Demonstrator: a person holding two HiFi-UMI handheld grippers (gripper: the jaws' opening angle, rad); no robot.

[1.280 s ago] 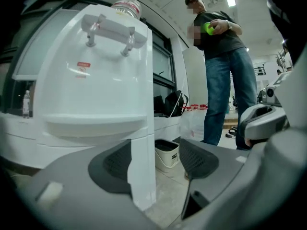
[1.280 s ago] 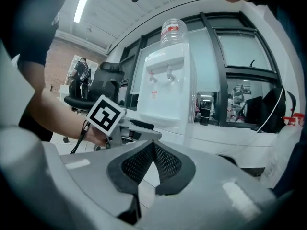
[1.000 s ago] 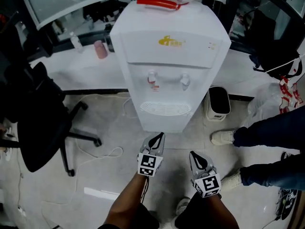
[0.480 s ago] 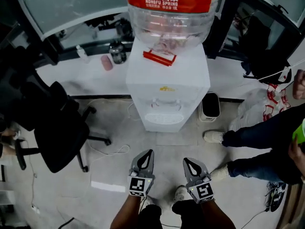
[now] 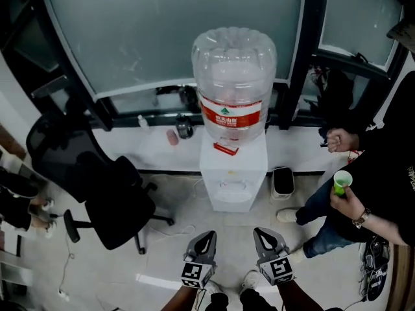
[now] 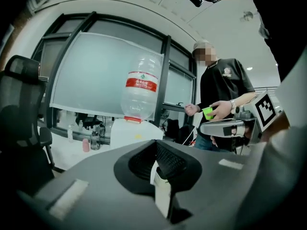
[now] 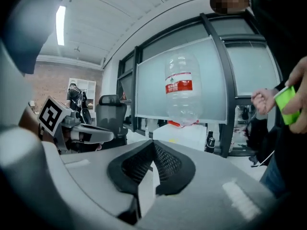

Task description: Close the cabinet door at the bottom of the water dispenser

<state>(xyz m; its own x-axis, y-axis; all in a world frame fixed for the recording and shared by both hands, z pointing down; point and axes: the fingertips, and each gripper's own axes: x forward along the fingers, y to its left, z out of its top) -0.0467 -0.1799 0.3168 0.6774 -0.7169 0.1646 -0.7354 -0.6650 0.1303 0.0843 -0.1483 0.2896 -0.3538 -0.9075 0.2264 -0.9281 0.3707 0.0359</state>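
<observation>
Water dispenser (image 5: 233, 173) dead ahead, well apart from 2 tools, cabinet door (image 5: 230, 203) low on its upright front (seemingly flush). Left tool (image 5: 207, 240) and right tool (image 5: 262, 237) pinched closed, empty, equally near.

Clear glossy plastic bottle (image 5: 233, 76), smooth matt dispenser (image 5: 232, 170)

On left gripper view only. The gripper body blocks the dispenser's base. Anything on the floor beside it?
Observer: Yes. Head view shows a small bin on the floor just right of the water dispenser.
Operator: Right gripper's jaws?
Observer: Right gripper view: the right gripper has its jaws together, nothing between them.
Operator: How close are we?
Observer: Not close. In the head view the left gripper sits at the bottom edge, bare floor between it and the dispenser.
</observation>
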